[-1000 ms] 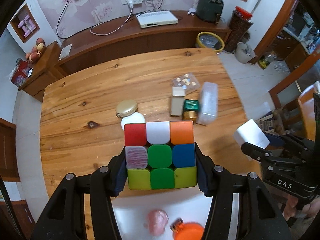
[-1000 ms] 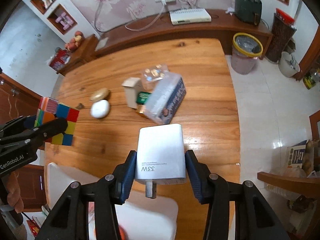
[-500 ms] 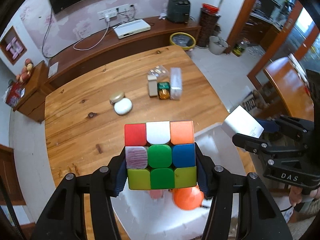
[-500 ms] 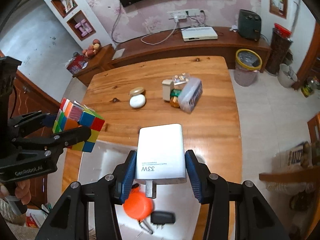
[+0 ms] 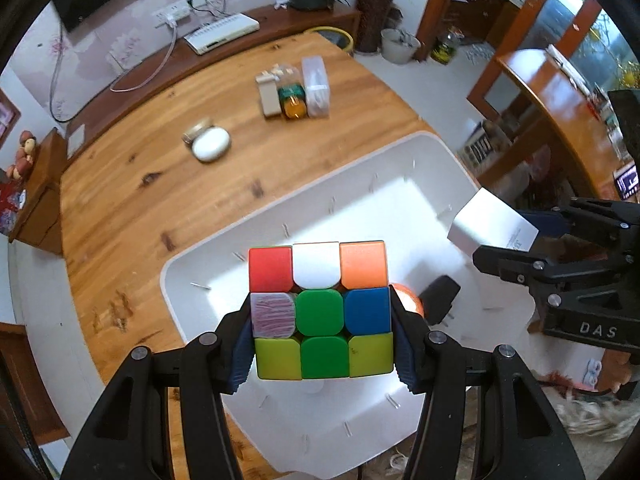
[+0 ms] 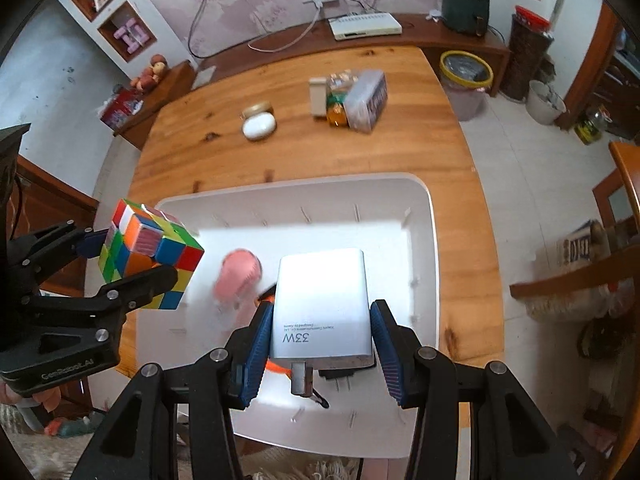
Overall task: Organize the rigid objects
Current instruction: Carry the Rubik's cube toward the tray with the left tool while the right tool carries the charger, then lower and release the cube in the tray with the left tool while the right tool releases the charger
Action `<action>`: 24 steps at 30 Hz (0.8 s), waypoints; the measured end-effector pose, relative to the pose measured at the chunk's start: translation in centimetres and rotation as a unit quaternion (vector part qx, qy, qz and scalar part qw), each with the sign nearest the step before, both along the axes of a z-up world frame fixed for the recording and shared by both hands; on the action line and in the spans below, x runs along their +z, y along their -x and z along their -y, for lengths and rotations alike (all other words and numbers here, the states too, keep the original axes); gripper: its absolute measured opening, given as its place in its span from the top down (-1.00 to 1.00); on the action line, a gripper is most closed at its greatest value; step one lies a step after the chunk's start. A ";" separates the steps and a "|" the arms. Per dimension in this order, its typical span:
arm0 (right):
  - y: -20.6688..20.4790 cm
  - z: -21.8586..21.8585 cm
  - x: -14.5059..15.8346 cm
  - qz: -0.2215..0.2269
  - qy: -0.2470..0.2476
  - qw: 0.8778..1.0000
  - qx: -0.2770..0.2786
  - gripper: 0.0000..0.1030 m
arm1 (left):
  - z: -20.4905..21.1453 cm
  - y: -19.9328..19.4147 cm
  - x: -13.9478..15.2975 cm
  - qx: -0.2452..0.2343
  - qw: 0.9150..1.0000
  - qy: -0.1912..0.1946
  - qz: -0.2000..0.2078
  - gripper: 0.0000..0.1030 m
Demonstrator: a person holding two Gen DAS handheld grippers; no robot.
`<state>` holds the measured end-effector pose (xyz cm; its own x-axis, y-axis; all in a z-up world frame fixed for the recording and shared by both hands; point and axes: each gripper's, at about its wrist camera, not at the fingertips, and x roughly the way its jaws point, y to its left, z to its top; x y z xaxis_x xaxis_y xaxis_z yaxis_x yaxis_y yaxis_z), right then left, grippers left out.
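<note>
The left gripper (image 5: 322, 334) clamps a multicoloured plastic puzzle cube (image 5: 320, 310), its blue-ribbed pads pressed against the cube's two sides; the face toward the camera shows red, white and orange along the top row, green in the centre and yellow-green along the bottom. The cube hangs in the air above a large white plastic bin (image 5: 224, 240) with rounded corners, which sits at the near end of a wooden table (image 5: 132, 200).

The right gripper (image 6: 320, 344) is closed on a white rectangular 33W charger block (image 6: 322, 300), metal prong pointing back toward the camera. In the left wrist view the charger (image 5: 490, 226) sits at about 3 o'clock from the cube, also over the bin. In the right wrist view the cube (image 6: 150, 254) is at roughly 9 o'clock from the charger.

Inside the bin lie a pink rounded object (image 6: 236, 274), blurred, a small black plug-like piece (image 5: 438, 298) and an orange item (image 5: 410, 300) mostly hidden behind the cube.

Toward 12 o'clock on the table a white oval case (image 5: 210, 148) touches a gold round tin (image 5: 194, 132). Further back, side by side, stand a beige box (image 5: 270, 96), a green-and-amber jar (image 5: 292, 100) and a clear plastic pack (image 5: 316, 86).
</note>
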<state>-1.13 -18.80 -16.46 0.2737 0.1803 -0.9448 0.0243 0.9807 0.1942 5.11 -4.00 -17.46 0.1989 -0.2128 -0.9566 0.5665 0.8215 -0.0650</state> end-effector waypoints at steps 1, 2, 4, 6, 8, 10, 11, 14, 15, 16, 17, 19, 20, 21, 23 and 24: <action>0.2 0.0 -0.5 -0.004 0.000 1.000 -0.001 0.05 | 0.2 0.1 -0.6 -0.002 1.000 -0.002 -0.003 -0.16; 0.3 0.0 -0.9 -0.008 0.002 1.000 -0.001 0.05 | 0.3 0.1 -1.0 -0.003 1.000 -0.004 -0.006 -0.16; 0.6 -0.1 -1.9 -0.014 0.008 1.000 -0.001 0.05 | 0.4 0.0 -2.2 -0.005 1.000 -0.007 -0.014 -0.16; 0.7 -0.3 -3.1 -0.023 0.013 1.000 -0.001 0.05 | 0.8 -0.3 -3.5 -0.008 1.000 -0.012 -0.023 -0.16; 0.7 -0.3 -4.5 -0.032 0.020 0.999 0.000 0.05 | 1.0 -0.3 -4.5 -0.012 0.999 -0.016 -0.029 -0.16; 0.6 -0.3 -5.6 -0.042 0.028 0.999 0.003 0.05 | 1.3 -0.3 -5.5 -0.016 0.999 -0.019 -0.034 -0.16; 0.6 -0.4 -6.1 -0.046 0.033 0.998 0.004 0.05 | 1.4 -0.4 -5.8 -0.017 0.999 -0.021 -0.035 -0.16; 0.5 -0.5 -7.3 -0.052 0.047 0.998 0.010 0.05 | 1.8 -0.8 -7.0 -0.015 0.999 -0.028 -0.037 -0.16; 0.5 -0.5 -7.7 -0.054 0.052 0.997 0.012 0.05 | 2.0 -1.0 -7.3 -0.013 0.999 -0.031 -0.038 -0.16; 0.4 -0.5 -8.1 -0.057 0.055 0.997 0.012 0.05 | 2.0 -1.1 -7.6 -0.011 0.999 -0.033 -0.039 -0.16; 0.4 -0.6 -8.5 -0.060 0.057 0.996 0.014 0.05 | 2.1 -1.3 -7.9 -0.008 0.998 -0.034 -0.043 -0.16; 0.1 -0.7 -9.1 -0.066 0.062 0.996 0.017 0.04 | 2.3 -1.5 -8.4 -0.006 0.998 -0.036 -0.045 -0.16; 0.1 -0.8 -9.4 -0.068 0.065 0.995 0.020 0.05 | 2.4 -1.6 -8.6 -0.005 0.998 -0.039 -0.045 -0.16; 0.0 -0.9 -9.7 -0.069 0.067 0.995 0.022 0.04 | 2.5 -1.6 -8.7 -0.006 0.998 -0.041 -0.040 -0.16; 0.0 -1.3 -10.1 -0.065 0.096 0.993 0.032 0.04 | 2.8 -1.7 -8.8 -0.008 0.998 -0.044 -0.037 -0.16; 0.0 -1.5 -10.1 -0.062 0.107 0.992 0.037 0.04 | 2.8 -1.8 -8.7 -0.008 0.998 -0.044 -0.034 -0.16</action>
<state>-1.10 -17.30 -26.60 0.1463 -0.0136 -0.9892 -0.0380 0.9991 -0.0193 6.90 -6.85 -26.20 0.1294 -0.1300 -0.9830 0.5763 0.8166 -0.0321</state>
